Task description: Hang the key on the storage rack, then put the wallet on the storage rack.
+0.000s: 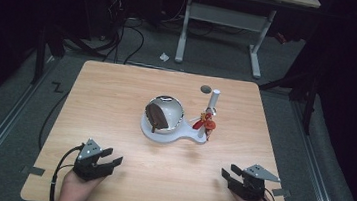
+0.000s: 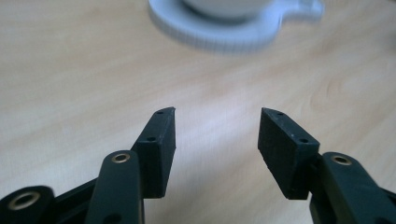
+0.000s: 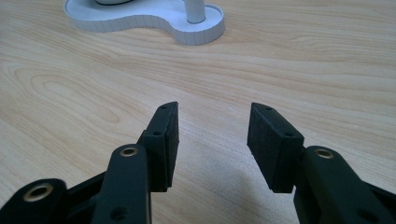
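A dim room surrounds a light wooden table (image 1: 116,104); beyond its far edge stand the white legs of another desk (image 1: 222,19), with dark cables on the grey floor. Near the table's middle sits a white stand (image 1: 163,131) with a rounded base, which carries a shiny bowl (image 1: 170,107) holding a dark brown piece (image 1: 156,117). At the stand's right end a white post (image 1: 212,101) rises, with a small red and yellow figure (image 1: 206,123) against it. A small dark round spot (image 1: 206,89) lies on the tabletop behind the post.

The left gripper (image 1: 107,159) rests at the near left of the table, the right gripper (image 1: 229,175) at the near right, each held in a hand at the table's near edge. Both point towards the stand, well apart from it, with bare wood between. The jaws of each stand apart with nothing between them, as each gripper view confirms: left gripper (image 2: 217,135), right gripper (image 3: 212,135).
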Motion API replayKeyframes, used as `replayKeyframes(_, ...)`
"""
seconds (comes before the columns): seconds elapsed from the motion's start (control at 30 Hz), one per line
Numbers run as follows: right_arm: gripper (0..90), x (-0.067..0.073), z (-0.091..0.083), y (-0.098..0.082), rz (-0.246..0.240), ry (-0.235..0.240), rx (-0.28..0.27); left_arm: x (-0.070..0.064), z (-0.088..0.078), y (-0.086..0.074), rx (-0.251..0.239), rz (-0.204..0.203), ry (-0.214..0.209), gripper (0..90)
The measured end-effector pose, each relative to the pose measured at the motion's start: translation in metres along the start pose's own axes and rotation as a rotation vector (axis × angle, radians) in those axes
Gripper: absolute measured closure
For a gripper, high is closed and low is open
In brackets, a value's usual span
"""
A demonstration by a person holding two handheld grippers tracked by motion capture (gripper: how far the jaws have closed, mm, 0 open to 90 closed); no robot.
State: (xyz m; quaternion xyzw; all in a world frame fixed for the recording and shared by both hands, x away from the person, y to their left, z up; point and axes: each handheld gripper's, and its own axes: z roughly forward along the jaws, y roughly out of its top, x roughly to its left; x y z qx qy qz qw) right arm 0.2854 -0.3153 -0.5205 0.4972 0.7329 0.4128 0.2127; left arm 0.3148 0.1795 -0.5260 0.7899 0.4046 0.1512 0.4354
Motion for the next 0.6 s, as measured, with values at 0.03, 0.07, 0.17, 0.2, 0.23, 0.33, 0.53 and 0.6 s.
replayKeyframes(0.03, 53.7, 0.0, 0.001, 0.0, 0.005, -0.002, 0.005, 0.0, -0.002, -0.005, 0.003, 0.01, 0.01, 45.5)
replayKeyframes(0.07, 53.7, 0.0, 0.001, -0.001, 0.004, -0.004, 0.007, 0.0, -0.004, -0.009, 0.001, 0.012, 0.022, 45.3)
replayKeyframes(0.17, 53.7, 0.0, 0.002, -0.002, -0.003, -0.009, 0.012, 0.003, -0.009, -0.01, -0.004, 0.015, 0.048, 44.3)
replayKeyframes(0.2, 53.6, 0.001, 0.001, -0.003, 0.0, -0.012, 0.015, 0.005, -0.011, -0.009, -0.009, 0.015, 0.056, 43.6)
replayKeyframes(0.23, 53.6, 0.001, 0.001, -0.003, 0.003, -0.013, 0.014, 0.006, -0.012, -0.008, -0.015, 0.01, 0.059, 43.2)
replayKeyframes(0.33, 53.6, 0.001, -0.001, -0.004, 0.0, -0.014, 0.013, 0.01, -0.013, -0.008, -0.033, -0.024, 0.051, 41.6)
replayKeyframes(0.53, 53.6, 0.0, -0.002, -0.003, 0.011, -0.032, 0.012, 0.017, -0.012, -0.011, -0.032, -0.057, 0.04, 39.9)
replayKeyframes(0.6, 53.3, 0.0, -0.003, -0.004, 0.013, -0.038, 0.009, 0.018, -0.014, -0.009, -0.043, -0.077, 0.029, 39.1)
